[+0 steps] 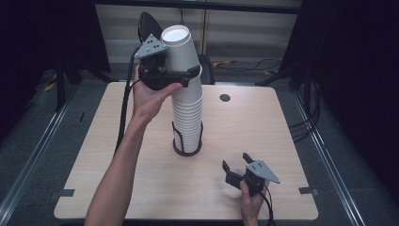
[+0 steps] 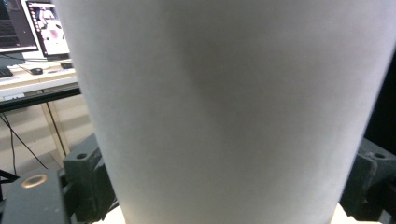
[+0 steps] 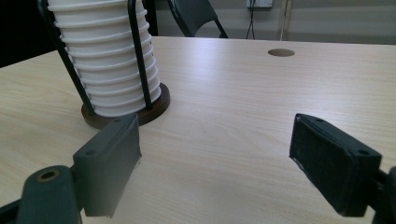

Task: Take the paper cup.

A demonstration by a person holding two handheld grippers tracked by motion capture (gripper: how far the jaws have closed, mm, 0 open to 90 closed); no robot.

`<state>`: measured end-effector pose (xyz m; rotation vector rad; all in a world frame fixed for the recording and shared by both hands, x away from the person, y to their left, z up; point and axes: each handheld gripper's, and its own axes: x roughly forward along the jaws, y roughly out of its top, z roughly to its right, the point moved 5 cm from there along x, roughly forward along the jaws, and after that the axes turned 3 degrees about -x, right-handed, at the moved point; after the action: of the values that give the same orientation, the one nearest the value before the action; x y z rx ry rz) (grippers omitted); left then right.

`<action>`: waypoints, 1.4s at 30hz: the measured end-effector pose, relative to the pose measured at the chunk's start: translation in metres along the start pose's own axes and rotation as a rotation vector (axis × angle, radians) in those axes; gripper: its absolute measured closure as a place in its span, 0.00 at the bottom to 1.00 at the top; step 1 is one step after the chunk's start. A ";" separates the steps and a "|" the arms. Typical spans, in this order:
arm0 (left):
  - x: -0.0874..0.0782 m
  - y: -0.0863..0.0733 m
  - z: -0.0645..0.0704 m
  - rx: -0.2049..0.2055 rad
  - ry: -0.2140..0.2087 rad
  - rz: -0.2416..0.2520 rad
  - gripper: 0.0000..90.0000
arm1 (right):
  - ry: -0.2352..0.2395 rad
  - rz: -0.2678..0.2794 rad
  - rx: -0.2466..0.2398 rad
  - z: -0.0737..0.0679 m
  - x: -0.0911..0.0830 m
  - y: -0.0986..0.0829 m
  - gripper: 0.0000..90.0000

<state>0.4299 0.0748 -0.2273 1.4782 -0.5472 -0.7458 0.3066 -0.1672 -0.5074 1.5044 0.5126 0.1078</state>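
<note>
The worktop (image 1: 263, 141) is seen across the centre and lower part of the high view, with a small round hole (image 1: 225, 98) set just right of centre toward its far edge.

A tall stack of white paper cups (image 1: 188, 117) is seen at the centre of the high view, seated in a holder of black upright wires (image 3: 137, 56) on a dark round base (image 1: 187, 149). In the right gripper view the stack (image 3: 105, 60) is placed at the upper left of the frame, with the base (image 3: 154, 109) resting on the worktop.

The top cup (image 1: 179, 47) is shown at the upper centre of the high view, mouth upward and tilted toward the upper left of the frame, with its lower end at the top of the stack. In the left gripper view its white wall (image 2: 224, 112) is spread across most of the frame.

The left claw (image 1: 181, 74) is held at the upper centre-left of the high view and is clamped on the lower part of the top cup, one jaw on each side of the wall.

The right claw (image 1: 237, 161) is held low at the lower right of the high view, to the right of the holder and apart from it. Its jaws are spread wide with nothing between them; bare worktop is seen in the gap in the right gripper view.
</note>
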 end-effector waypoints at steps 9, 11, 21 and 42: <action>-0.007 0.008 0.001 -0.009 -0.003 0.038 0.13 | 0.000 0.001 -0.001 0.000 0.000 0.000 0.17; -0.008 0.009 0.001 -0.024 -0.010 0.047 0.13 | 0.000 0.000 0.001 0.000 0.000 0.000 0.18; -0.014 0.012 -0.002 -0.044 -0.007 0.078 0.13 | 0.001 0.001 0.002 0.000 0.000 0.000 0.18; -0.037 0.022 -0.003 -0.025 -0.038 0.114 0.13 | 0.004 0.001 0.000 0.000 0.000 0.000 0.17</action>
<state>0.4097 0.1034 -0.2015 1.3998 -0.6436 -0.6904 0.3062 -0.1671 -0.5074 1.5053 0.5144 0.1114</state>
